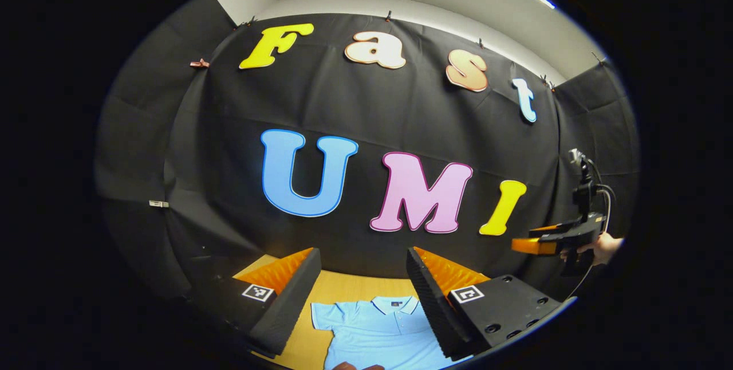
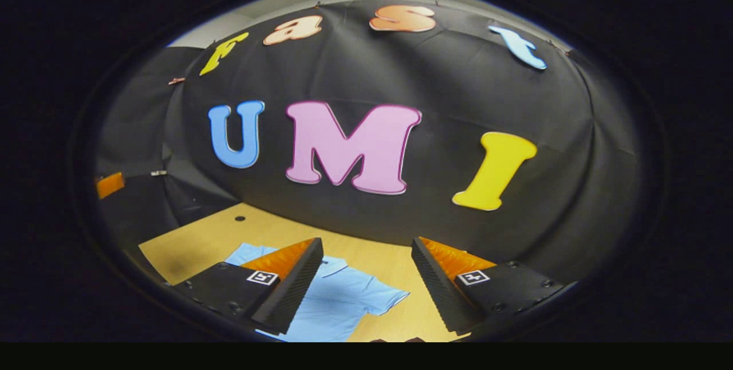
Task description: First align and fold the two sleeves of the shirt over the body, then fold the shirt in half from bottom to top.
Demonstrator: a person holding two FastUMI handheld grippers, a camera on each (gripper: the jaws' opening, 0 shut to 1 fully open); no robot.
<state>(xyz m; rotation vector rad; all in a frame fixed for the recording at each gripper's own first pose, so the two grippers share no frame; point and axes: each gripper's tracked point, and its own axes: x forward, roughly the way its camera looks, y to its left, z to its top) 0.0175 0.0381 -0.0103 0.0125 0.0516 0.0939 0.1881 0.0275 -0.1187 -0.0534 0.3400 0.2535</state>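
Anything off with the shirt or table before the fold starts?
Nothing stands out. The light blue polo shirt lies flat on the wooden table, collar away from the person, sleeves spread. The left gripper and the right gripper hang open above it.

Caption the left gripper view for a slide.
Open left hand-held gripper above a light blue polo shirt lying flat on the wooden table; right hand-held gripper raised alongside.

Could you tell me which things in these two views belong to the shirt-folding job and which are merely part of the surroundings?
Belongs to the job:
- light blue polo shirt, lying flat, sleeves still spread
- left gripper, open, above the shirt
- right gripper, open, above the shirt

Just surroundings:
- wooden table
- black cloth wall
- small dark hole in the tabletop
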